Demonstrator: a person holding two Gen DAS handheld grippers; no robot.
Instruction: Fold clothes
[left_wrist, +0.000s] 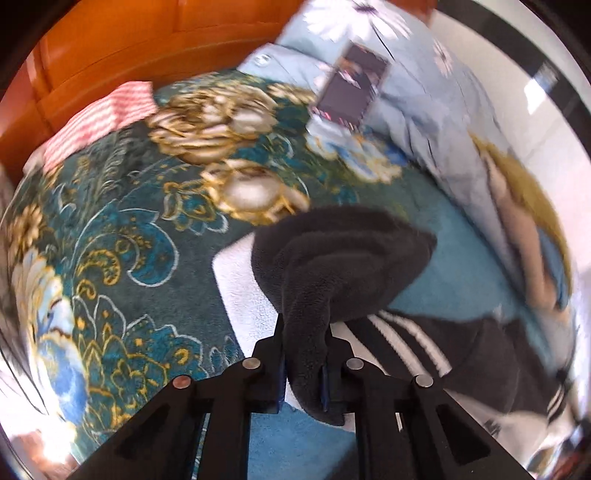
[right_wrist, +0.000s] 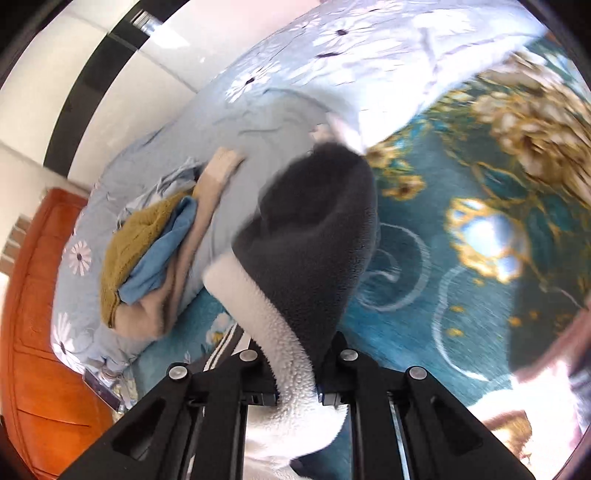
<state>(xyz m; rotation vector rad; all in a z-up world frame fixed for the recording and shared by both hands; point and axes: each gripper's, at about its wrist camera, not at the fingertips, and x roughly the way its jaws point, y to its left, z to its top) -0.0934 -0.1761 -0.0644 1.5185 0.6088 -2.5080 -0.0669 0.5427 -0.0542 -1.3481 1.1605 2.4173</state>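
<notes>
A dark grey fleece garment (left_wrist: 340, 258) with a white sherpa lining (left_wrist: 240, 280) and white stripes (left_wrist: 410, 339) lies on the teal floral blanket (left_wrist: 122, 229). My left gripper (left_wrist: 304, 354) is shut on a bunched fold of the grey fleece, which rises between its fingers. In the right wrist view the same garment (right_wrist: 317, 229) hangs up from my right gripper (right_wrist: 297, 373), which is shut on its edge where the white lining (right_wrist: 273, 332) meets the grey. Both views are blurred.
A pale blue floral duvet (left_wrist: 417, 110) lies beside the blanket, with a stack of mustard, blue and beige clothes (right_wrist: 155, 254) on it. A dark tablet-like object (left_wrist: 351, 85) rests on the duvet. A red-striped cloth (left_wrist: 99, 118) and an orange wooden headboard (left_wrist: 110, 48) stand behind.
</notes>
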